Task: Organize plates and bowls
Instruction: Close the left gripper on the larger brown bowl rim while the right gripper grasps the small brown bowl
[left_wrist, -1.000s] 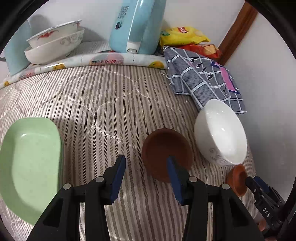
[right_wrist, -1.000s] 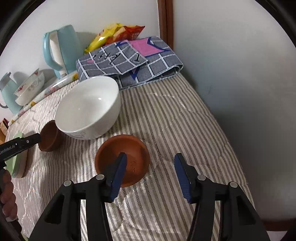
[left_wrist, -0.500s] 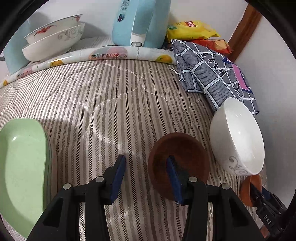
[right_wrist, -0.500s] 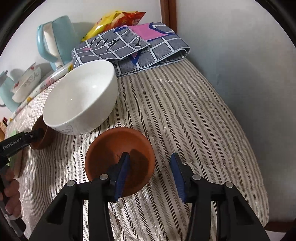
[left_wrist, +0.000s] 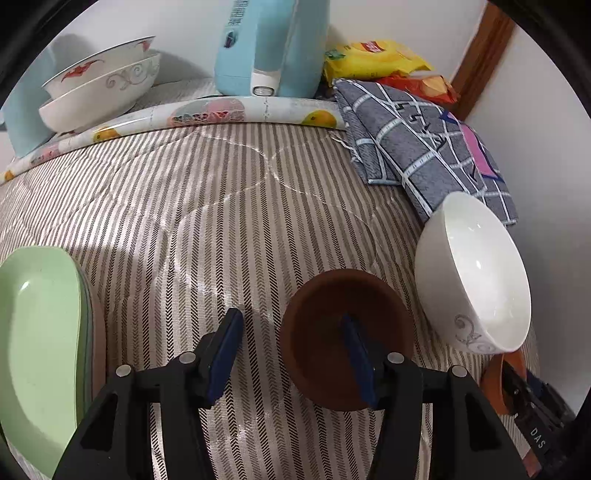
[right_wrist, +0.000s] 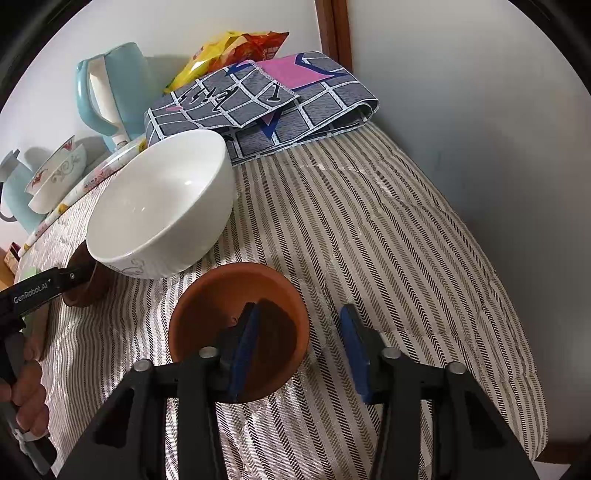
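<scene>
A: Where are the grippers?
B: The left gripper (left_wrist: 291, 343) is spread wide, one finger inside the dark brown bowl (left_wrist: 325, 332) at lower centre. The right gripper (right_wrist: 299, 343) gapes wide too, its left finger dipping into the orange bowl (right_wrist: 221, 299).
A: And the white bowl (left_wrist: 476, 273)?
B: At the right, just beside the brown one.

Black tongs (left_wrist: 291, 347) with blue pads (left_wrist: 225, 350), silver screws, white "GenRobot.AI" lettering.
</scene>
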